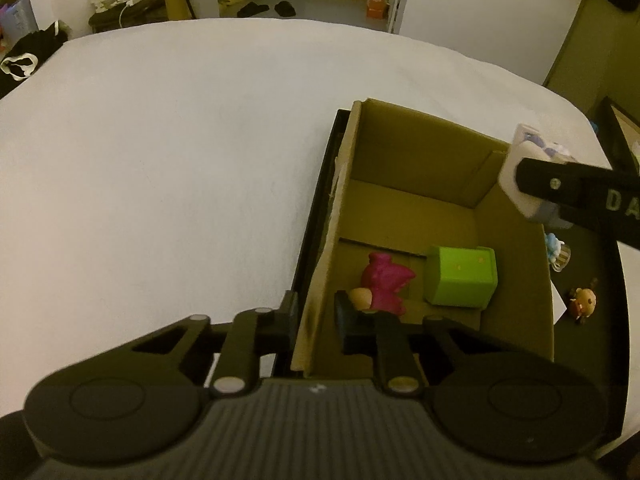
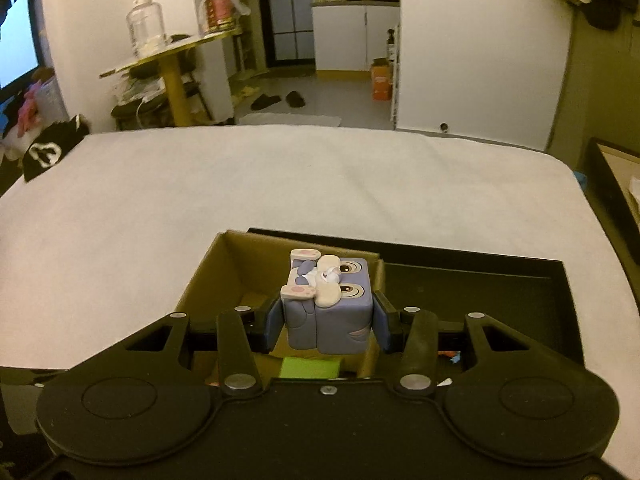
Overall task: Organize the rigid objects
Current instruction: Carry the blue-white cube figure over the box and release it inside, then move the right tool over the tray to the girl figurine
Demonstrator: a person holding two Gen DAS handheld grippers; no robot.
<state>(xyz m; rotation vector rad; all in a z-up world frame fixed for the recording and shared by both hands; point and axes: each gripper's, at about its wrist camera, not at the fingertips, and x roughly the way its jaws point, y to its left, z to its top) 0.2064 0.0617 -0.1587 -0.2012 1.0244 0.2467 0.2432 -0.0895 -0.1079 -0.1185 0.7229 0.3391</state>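
Note:
An open cardboard box (image 1: 420, 160) stands in a black tray (image 1: 584, 344) on a white bed. On the box floor lie a green cube (image 1: 460, 276) and a pink figure (image 1: 384, 284). My left gripper (image 1: 316, 312) straddles the box's near left wall, one finger outside and one inside, pressed on the cardboard. My right gripper (image 2: 326, 320) is shut on a purple-grey cube figure (image 2: 328, 300) with cream ears and paws. It holds the figure above the box (image 2: 224, 268). From the left wrist view that figure (image 1: 516, 160) hovers over the box's far right corner.
Two small figures, a blue-white one (image 1: 558, 254) and a brown one (image 1: 584, 302), lie in the tray right of the box. The white bed (image 1: 160, 160) stretches to the left and beyond. Furniture and clutter stand past its far edge.

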